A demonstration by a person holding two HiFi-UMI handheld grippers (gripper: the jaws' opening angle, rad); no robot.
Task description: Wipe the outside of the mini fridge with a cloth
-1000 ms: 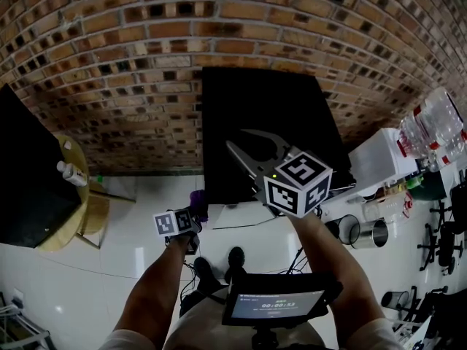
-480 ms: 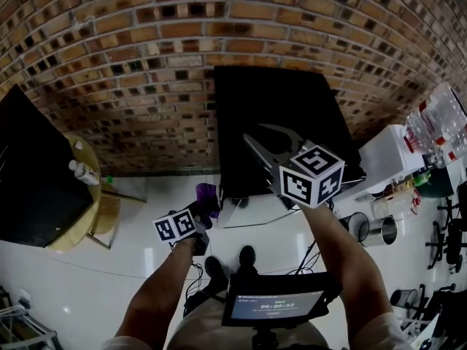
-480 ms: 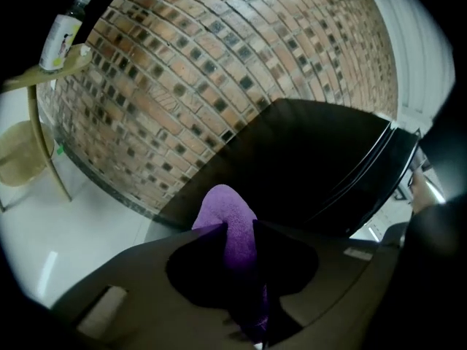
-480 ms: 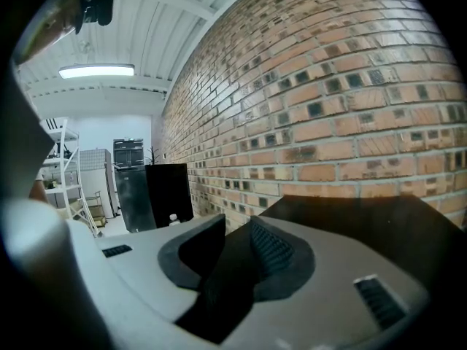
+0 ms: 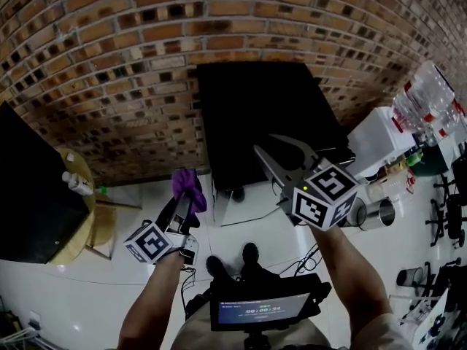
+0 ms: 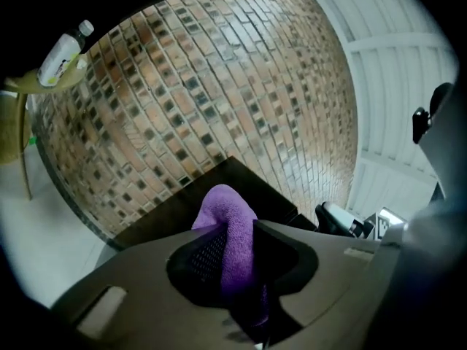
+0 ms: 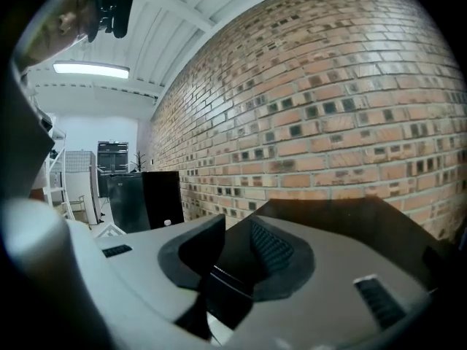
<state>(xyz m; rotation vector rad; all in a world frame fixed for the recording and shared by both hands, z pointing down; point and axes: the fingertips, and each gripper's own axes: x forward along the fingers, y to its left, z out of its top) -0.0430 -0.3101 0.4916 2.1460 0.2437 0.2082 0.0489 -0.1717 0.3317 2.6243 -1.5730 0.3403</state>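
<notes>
Before the mini fridge (image 5: 255,108), left hand-held gripper (image 5: 181,206) clamps purple cloth (image 5: 189,184); right hand-held gripper (image 5: 265,144) gapes empty.

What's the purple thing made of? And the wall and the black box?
The purple cloth looks like soft, fuzzy towel fabric, maybe microfibre: a fine nap shows. The wall is rough brick with pale mortar lines. The mini fridge has a smooth, dull black shell, metal or plastic; I cannot tell which.

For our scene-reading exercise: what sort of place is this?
Probably an indoor workshop or test room: a bare brick wall, a glossy white floor, and a black mini fridge standing against the wall.
</notes>
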